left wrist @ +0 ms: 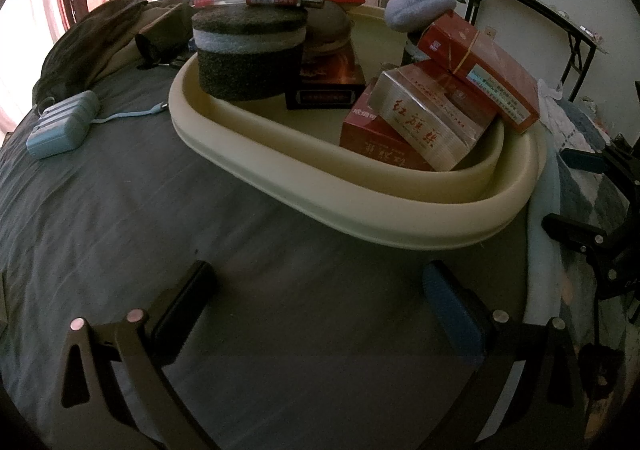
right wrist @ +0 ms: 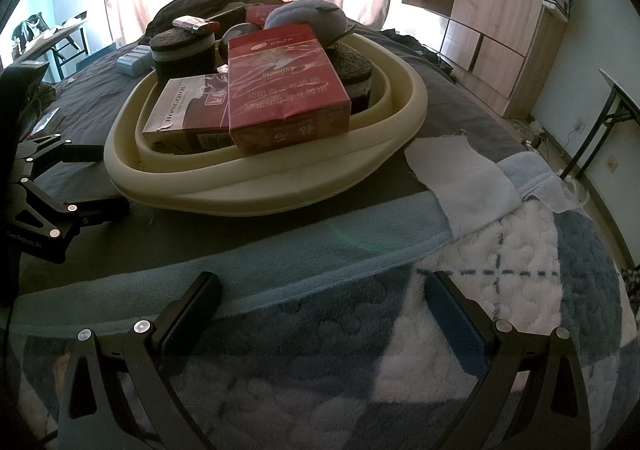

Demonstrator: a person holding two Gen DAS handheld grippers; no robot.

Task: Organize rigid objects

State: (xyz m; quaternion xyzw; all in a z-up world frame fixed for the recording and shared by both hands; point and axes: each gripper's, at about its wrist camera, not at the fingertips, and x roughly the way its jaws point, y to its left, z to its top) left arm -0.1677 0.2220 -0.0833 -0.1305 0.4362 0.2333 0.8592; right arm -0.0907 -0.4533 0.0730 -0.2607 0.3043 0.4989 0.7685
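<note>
A cream oval plastic basin (right wrist: 256,186) stands on a bed with a dark grey sheet (right wrist: 460,106). Inside the basin, a red cigarette carton wrapped in clear film (right wrist: 280,90) leans on a silver and dark red cigarette box (right wrist: 184,110). Behind them stands a dark round sponge block (right wrist: 180,50), and a white and red lighter (right wrist: 196,24) lies on top of it. The right tongs (right wrist: 320,302) are spread wide and empty over a blue and white fleece blanket (right wrist: 500,250) in front of the basin. The left tongs (right wrist: 96,178) are just left of the basin, also apart.

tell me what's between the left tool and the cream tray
Nothing: in the left wrist view, only bare grey bedsheet runs from the open left tool to the cream tray.
</note>
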